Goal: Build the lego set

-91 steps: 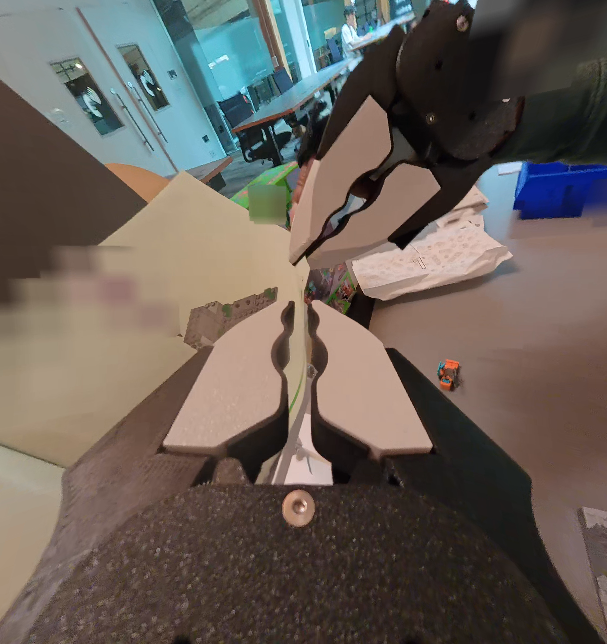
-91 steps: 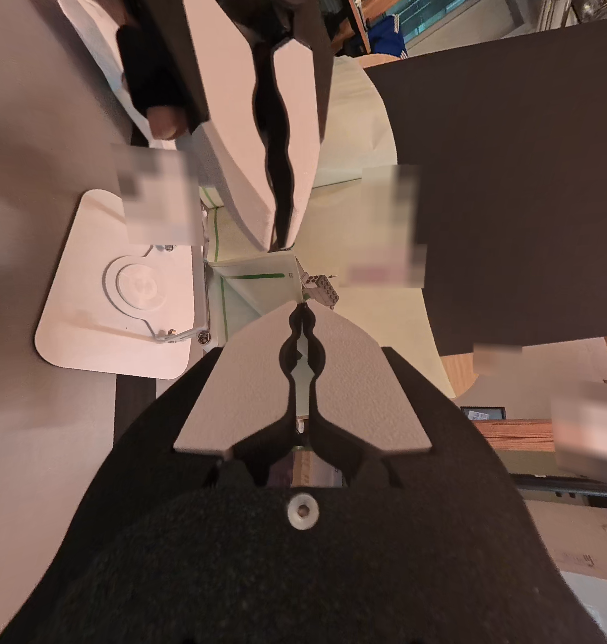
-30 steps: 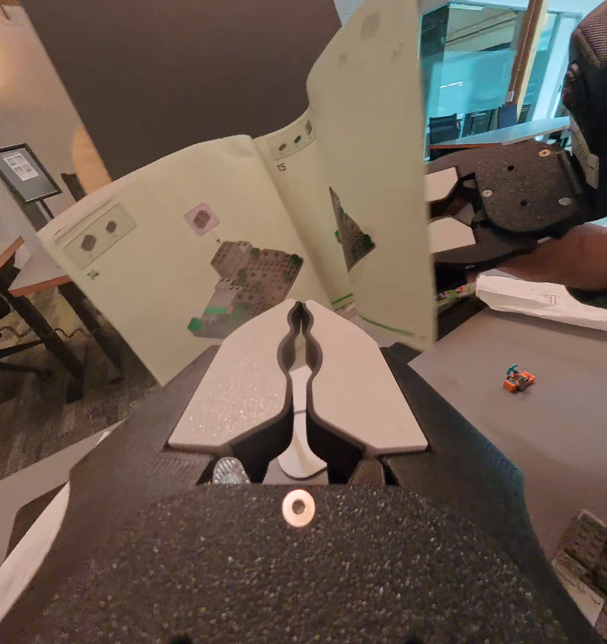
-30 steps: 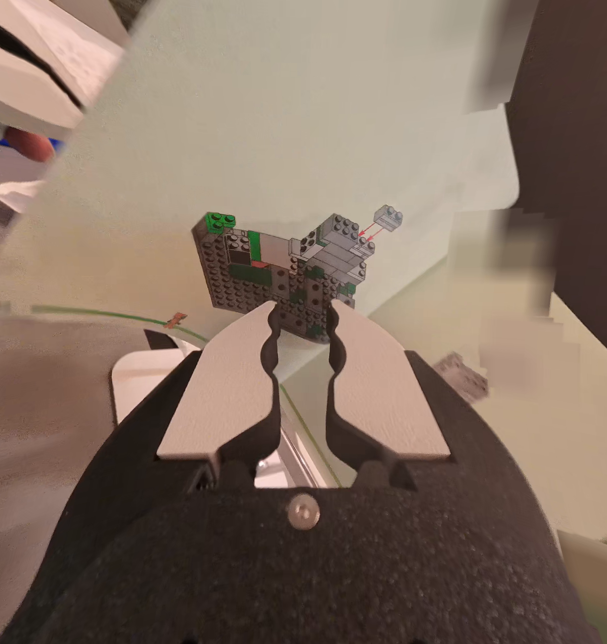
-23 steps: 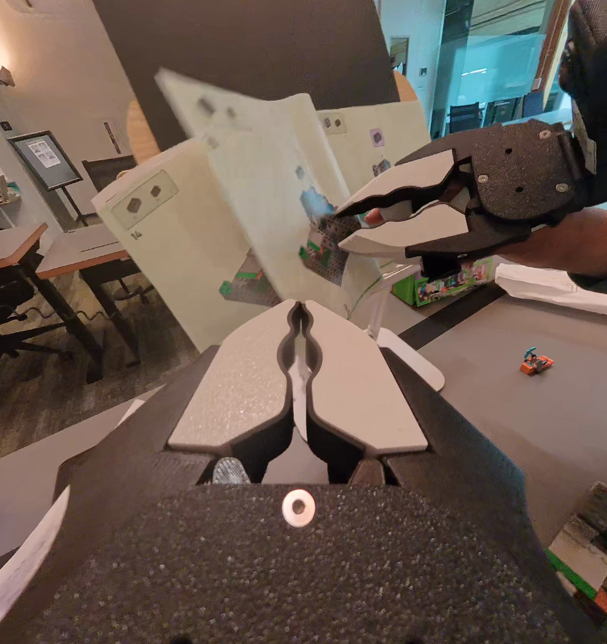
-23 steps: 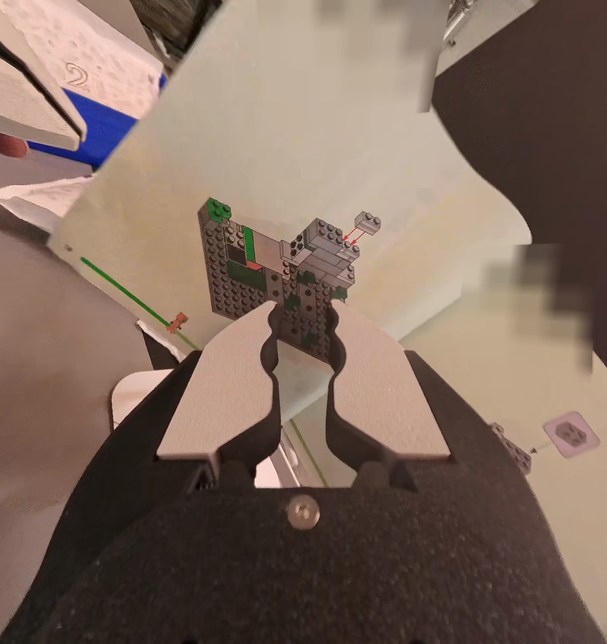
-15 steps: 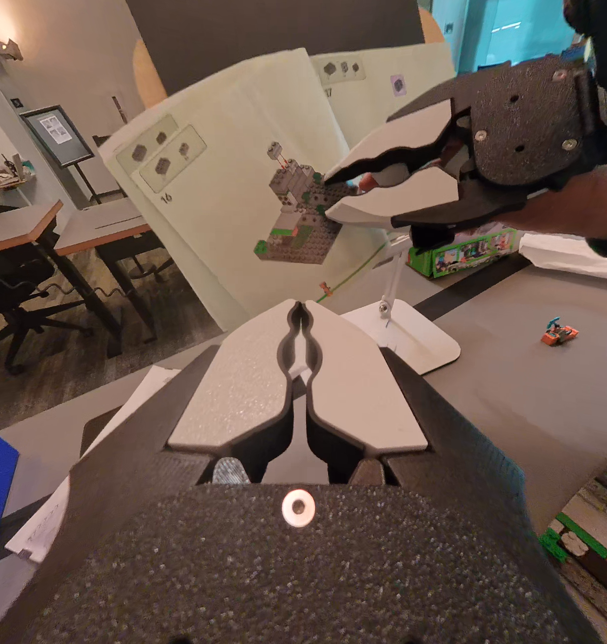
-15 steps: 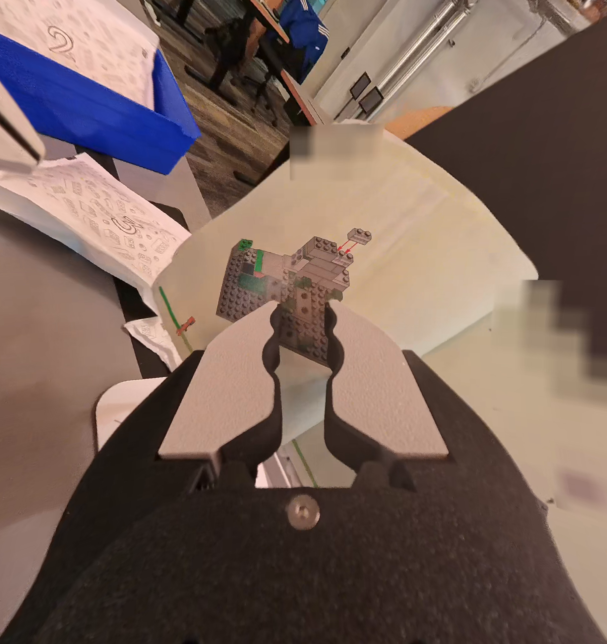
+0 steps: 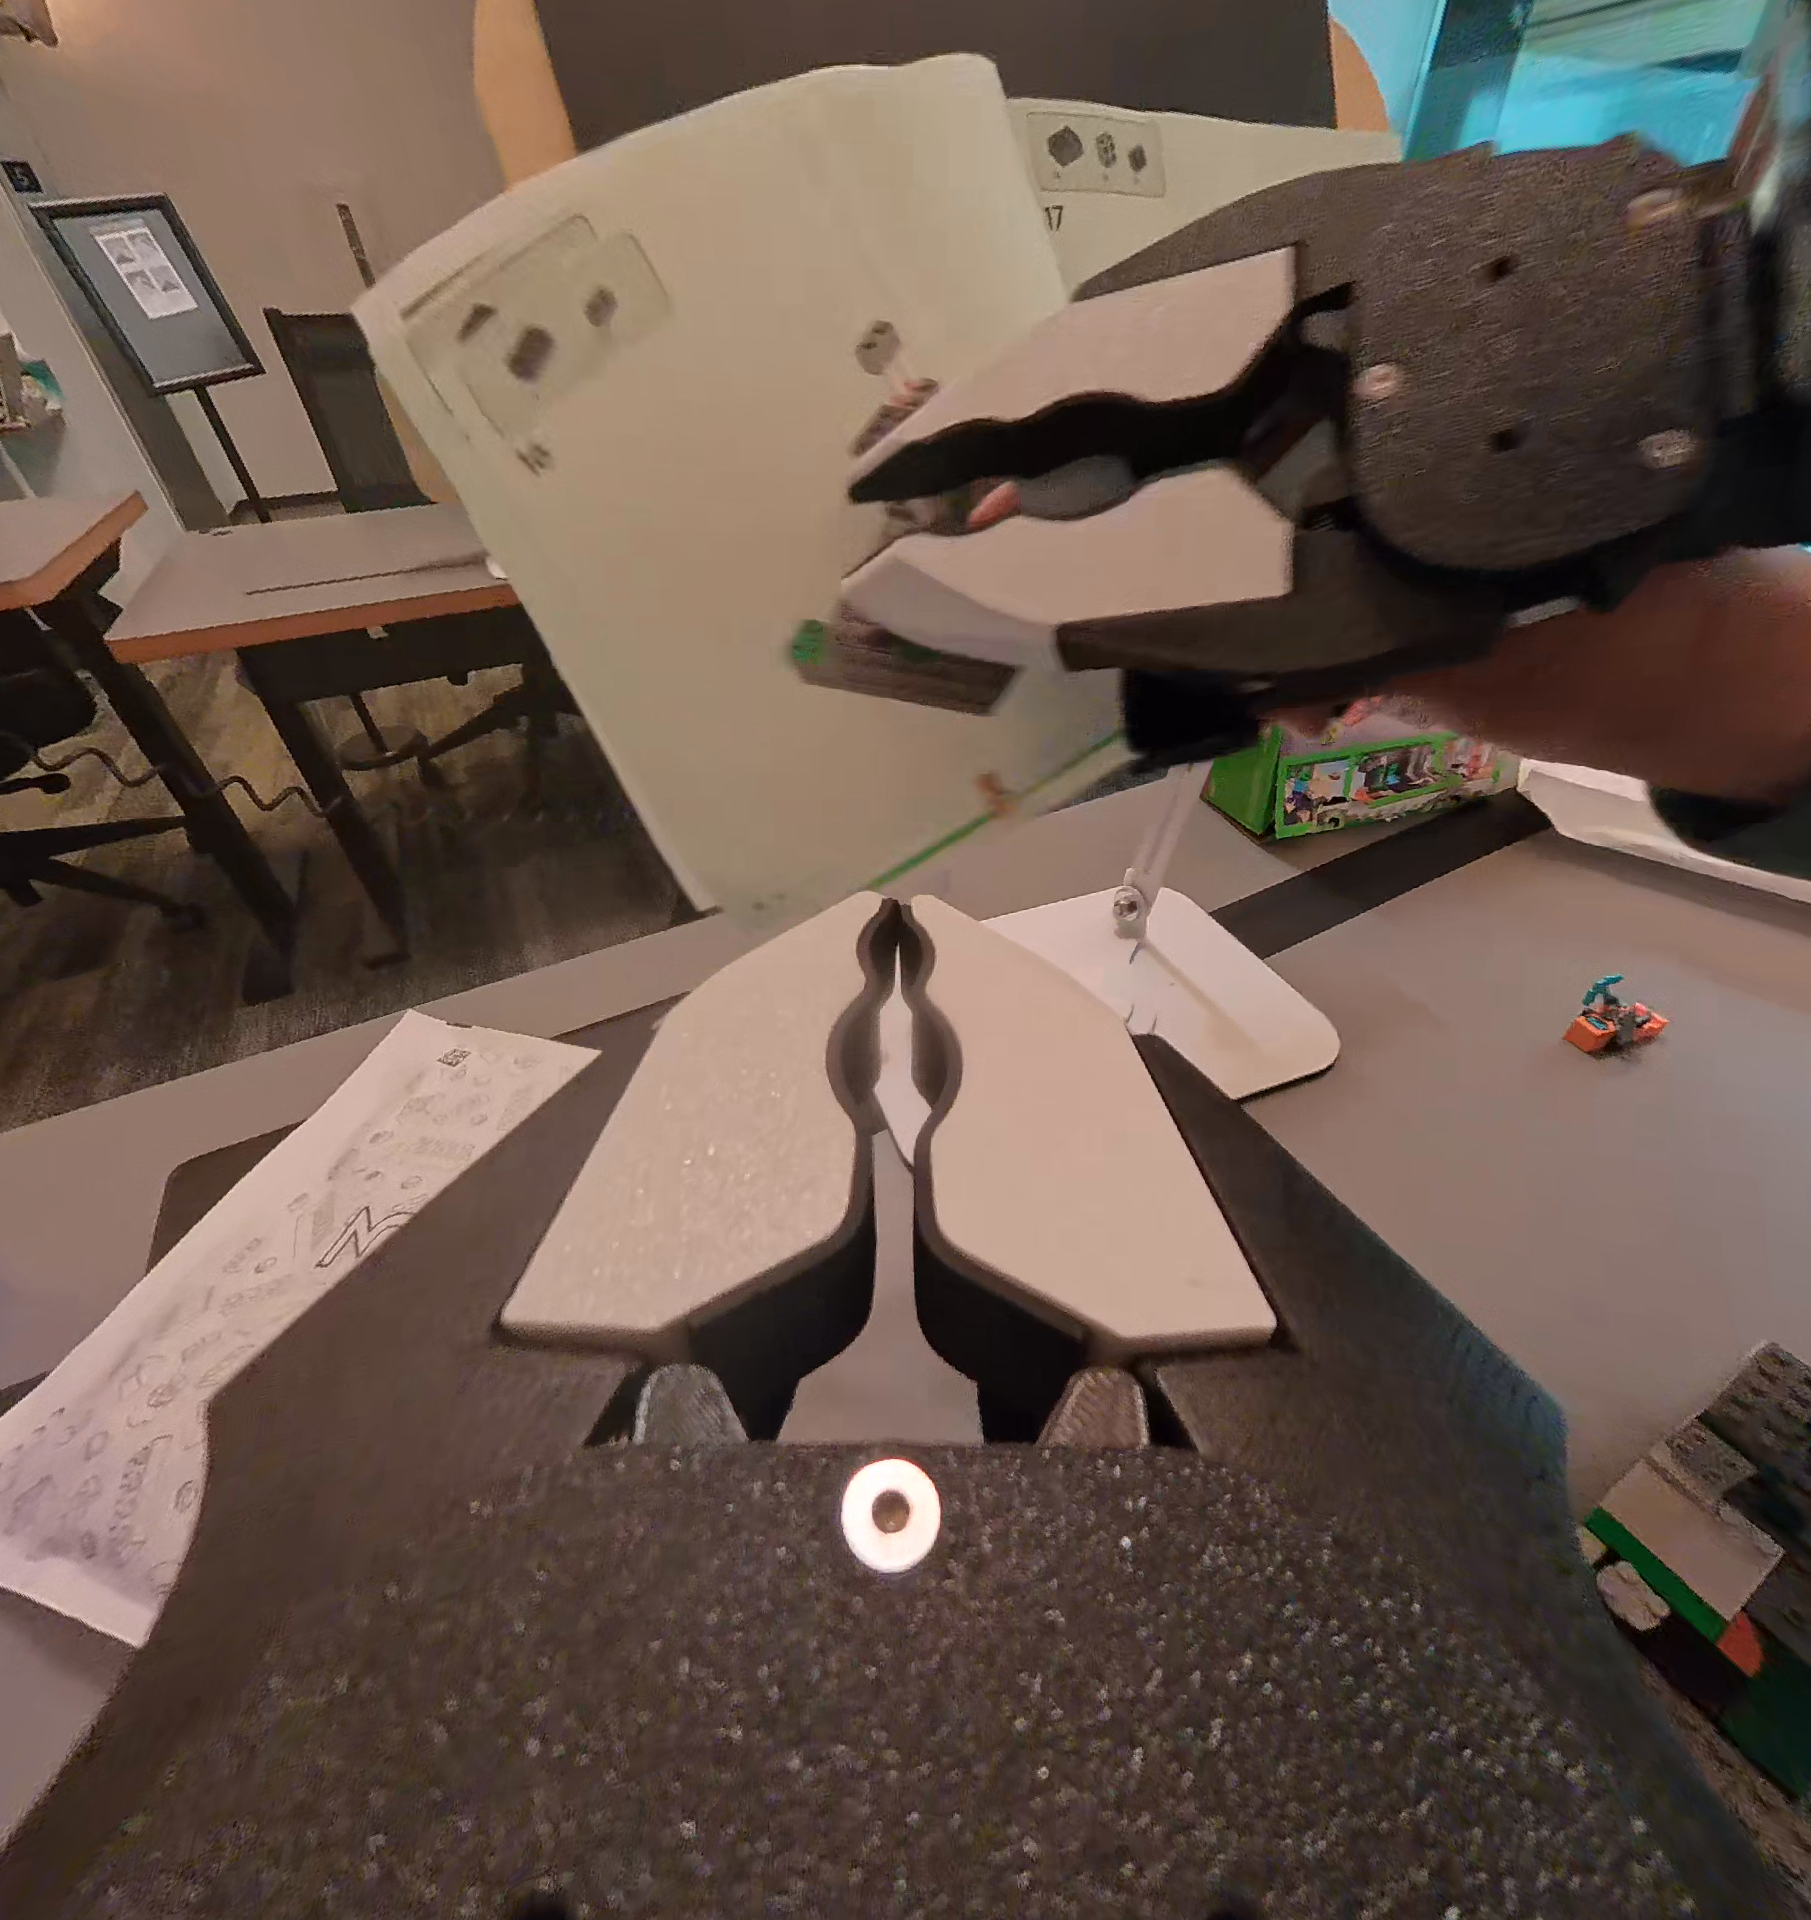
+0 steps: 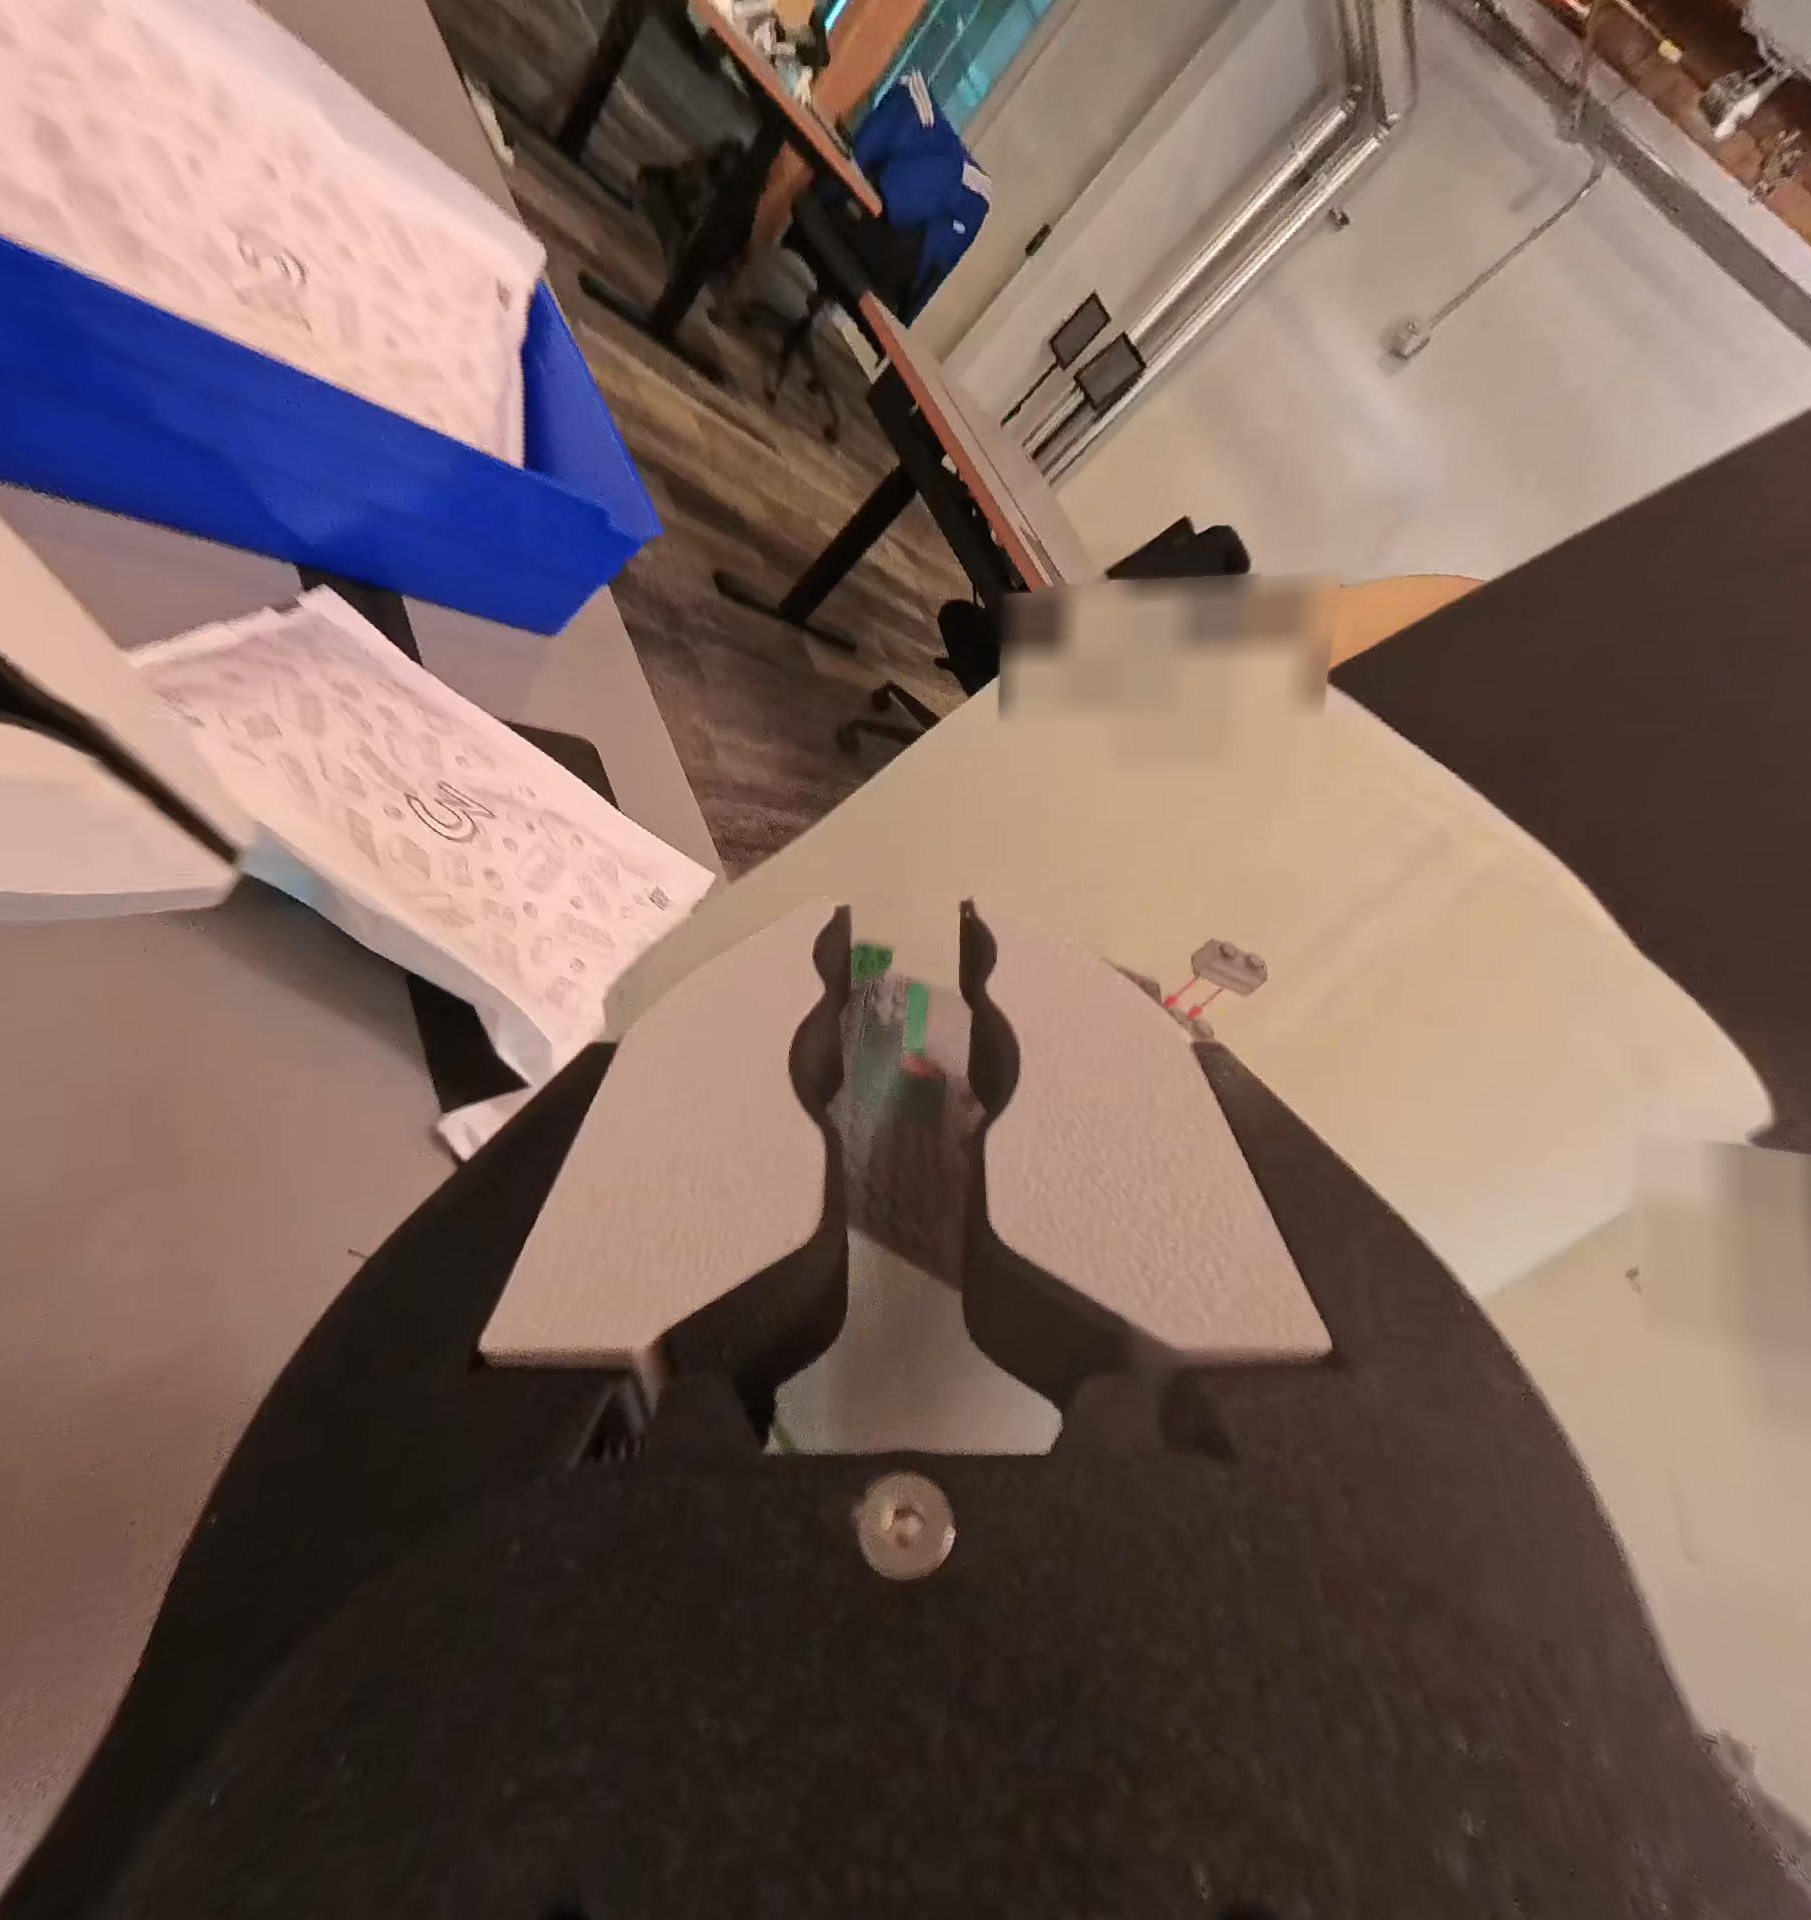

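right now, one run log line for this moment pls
left gripper: jaws shut, empty | right gripper: jaws open, before pale green instruction booklet on white stand | partly built grey-green lego model: untouched

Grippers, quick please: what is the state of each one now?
Left gripper: shut, holding nothing.
Right gripper: open, empty, in front of the pale green instruction booklet.

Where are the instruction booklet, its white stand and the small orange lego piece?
instruction booklet [image 9: 714,499]: left wrist view, on the open left page.
white stand [image 9: 1223,997]: left wrist view, on its flat base plate.
small orange lego piece [image 9: 1613,1031]: left wrist view, on its orange body.
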Demonstrator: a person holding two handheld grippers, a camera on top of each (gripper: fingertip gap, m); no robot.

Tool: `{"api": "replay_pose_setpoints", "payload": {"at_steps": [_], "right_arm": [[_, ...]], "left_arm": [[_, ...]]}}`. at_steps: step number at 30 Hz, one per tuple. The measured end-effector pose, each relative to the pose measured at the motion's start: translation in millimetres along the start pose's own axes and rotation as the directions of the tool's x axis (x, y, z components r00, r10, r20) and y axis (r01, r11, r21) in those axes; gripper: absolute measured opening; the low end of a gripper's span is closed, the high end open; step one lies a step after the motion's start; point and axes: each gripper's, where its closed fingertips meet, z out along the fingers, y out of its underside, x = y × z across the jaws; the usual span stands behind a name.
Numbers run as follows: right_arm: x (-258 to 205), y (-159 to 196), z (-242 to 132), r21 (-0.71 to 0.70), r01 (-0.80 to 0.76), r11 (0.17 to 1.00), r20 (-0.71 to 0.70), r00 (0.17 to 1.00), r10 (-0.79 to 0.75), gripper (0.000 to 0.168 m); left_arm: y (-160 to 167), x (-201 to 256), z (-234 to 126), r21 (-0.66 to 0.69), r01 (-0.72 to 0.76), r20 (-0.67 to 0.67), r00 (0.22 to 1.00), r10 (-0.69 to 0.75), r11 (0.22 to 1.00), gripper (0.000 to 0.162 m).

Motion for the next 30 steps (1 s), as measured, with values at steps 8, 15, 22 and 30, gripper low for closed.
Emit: {"api": "replay_pose_setpoints", "payload": {"at_steps": [8,15,22,30], "right_arm": [[26.4,14.7,-81.0,0.095,-0.171,0.981,-0.122,0.976,0.182,0.018],[80.7,118.4,-98.9,-0.092,-0.186,0.978,-0.181,0.969,0.167,0.015],[49.0,94.2,-49.7,-0.139,0.056,0.989,-0.027,0.998,-0.06,0.013],[42.4,83.1,-19.4,-0.337,0.208,0.918,-0.062,0.968,-0.242,0.012]], "left_arm": [[5.9,-14.1,7.9,-0.027,-0.018,0.019,1.0,0.019,0.999,0.0],[19.0,-88.2,39.9,-0.127,-0.03,0.183,0.982,0.053,0.991,0.0],[45.1,-126.4,90.6,-0.244,-0.029,0.14,0.988,0.064,0.969,0.0],[5.2,-124.8,76.9,-0.138,-0.101,0.21,0.969,0.129,0.985,0.0]]}}
